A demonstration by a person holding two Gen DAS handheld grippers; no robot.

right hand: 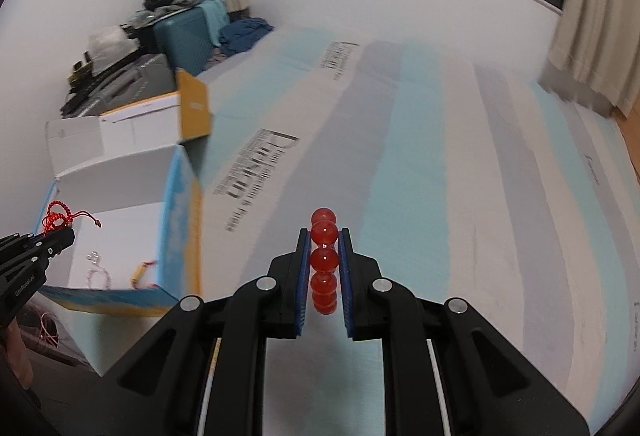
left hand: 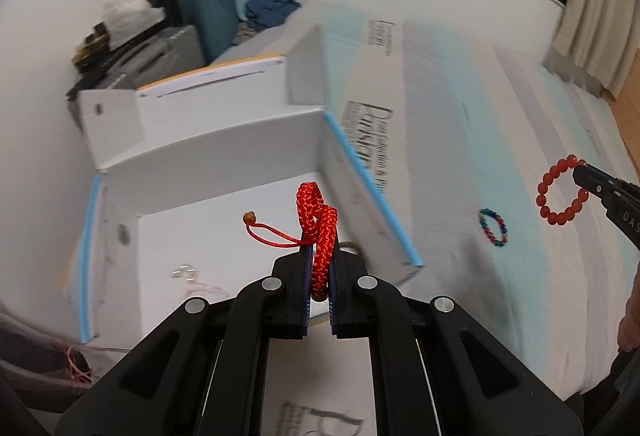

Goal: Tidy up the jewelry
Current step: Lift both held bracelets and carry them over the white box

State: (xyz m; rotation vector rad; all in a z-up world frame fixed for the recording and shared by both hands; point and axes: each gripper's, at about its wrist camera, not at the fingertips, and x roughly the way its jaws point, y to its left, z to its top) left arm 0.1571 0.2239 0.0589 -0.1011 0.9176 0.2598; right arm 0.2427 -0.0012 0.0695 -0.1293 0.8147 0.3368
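Left gripper (left hand: 320, 276) jaws clamped on red cord bracelet (left hand: 316, 220), held over the open box (left hand: 224, 151). Right gripper (right hand: 325, 268) jaws pinch red bead bracelet (right hand: 324, 260), lifted above the bed (right hand: 440, 195). Box floor holds a few pieces (right hand: 98, 272) already. Farther out on the bed, multicolour bracelet (left hand: 493, 227) still waits. Roughly midway by my reckoning.

I cannot identify the small pale items (left hand: 188, 274) on the box (left hand: 224, 155) floor; motion blur smears them. The bedsheet print (right hand: 256, 163) is unreadable. The right gripper (left hand: 582, 171) is cut off by my left view's edge.
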